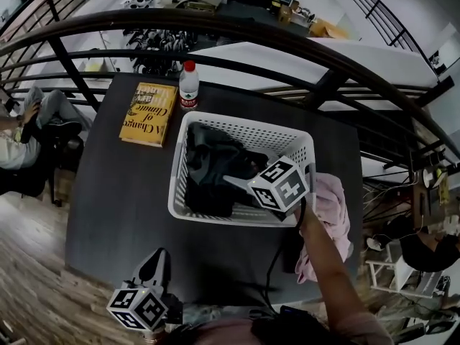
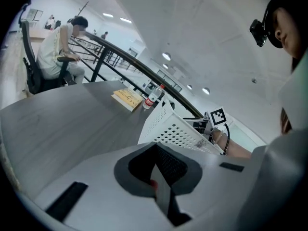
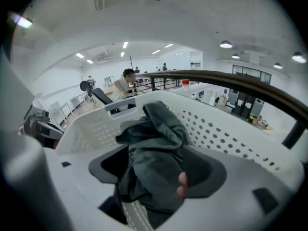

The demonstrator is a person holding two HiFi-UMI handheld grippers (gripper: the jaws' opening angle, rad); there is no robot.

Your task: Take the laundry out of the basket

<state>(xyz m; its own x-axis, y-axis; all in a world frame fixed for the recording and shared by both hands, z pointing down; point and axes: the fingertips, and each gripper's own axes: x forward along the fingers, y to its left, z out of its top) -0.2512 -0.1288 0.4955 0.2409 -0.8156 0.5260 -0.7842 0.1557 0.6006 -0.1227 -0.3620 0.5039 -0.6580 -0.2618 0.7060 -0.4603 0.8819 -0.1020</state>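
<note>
- Your right gripper (image 1: 248, 185) is down inside the white basket (image 1: 177, 178), at its near right part, and it points toward the far left.
- Its jaws stand wide apart. The right gripper view shows a fold of the dark laundry (image 1: 212, 167) lying between them, and the pads are not closed on the cloth.
- The dark laundry is a crumpled heap that fills the left and middle of the basket. Part of it rises against the far wall.
- The basket sits near the middle of the dark table (image 1: 122, 200), with its long sides running left to right.
- A pink garment (image 1: 330, 214) lies on the table just right of the basket, under your right forearm (image 1: 323, 261). It spills toward the table's right edge.
- Your left gripper (image 1: 158, 259) is over the near left part of the table, well apart from the basket. Its jaws are together with nothing between them.
- A yellow book (image 1: 149, 112) lies flat at the far left of the table. A bottle (image 1: 188, 86) with a red cap stands just right of it, close to the basket's far left corner.
- A dark railing (image 1: 287, 34) curves past the far side of the table.
</note>
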